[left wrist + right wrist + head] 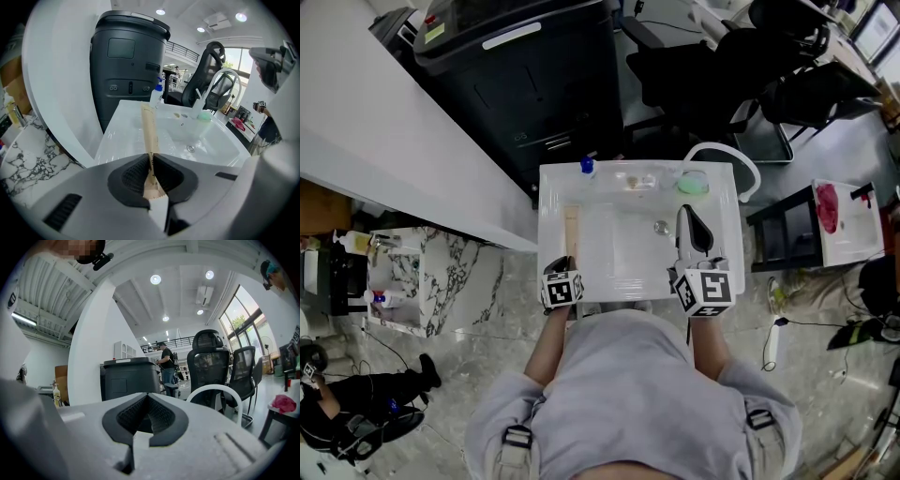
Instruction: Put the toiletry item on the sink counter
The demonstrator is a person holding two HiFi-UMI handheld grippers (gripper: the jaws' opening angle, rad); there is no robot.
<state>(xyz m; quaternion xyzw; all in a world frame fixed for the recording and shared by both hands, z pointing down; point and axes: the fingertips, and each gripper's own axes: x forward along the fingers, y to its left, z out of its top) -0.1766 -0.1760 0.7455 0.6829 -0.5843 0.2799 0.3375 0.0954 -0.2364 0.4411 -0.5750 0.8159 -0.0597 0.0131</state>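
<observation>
Head view: person stands at a white sink unit, sink counter point(553, 202) round a basin point(623, 248). Left gripper point(569, 262) is at the near left corner, pinching the near end of a tan toiletry tube point(572, 230); the tube runs lengthwise along the left counter strip, but I cannot tell whether it rests on it. Right gripper point(685, 214) is over the basin's right side, near the drain point(661, 226). Blue-capped bottle point(587, 167) and green pad point(693, 183) are on the back ledge, a white faucet point(736, 157) arches at the right, and a black bin point(525, 70) is behind. Left gripper view: jaws clamped on the tube point(150, 129), which sticks straight out ahead over the counter point(119, 129); basin point(201, 140) to its right, bin point(129, 70) beyond. Right gripper view: right gripper point(147, 398) has its jaws pressed together, nothing between them, and is aimed level at the bin point(129, 378), the faucet arc point(215, 392) and an office chair point(208, 364).
</observation>
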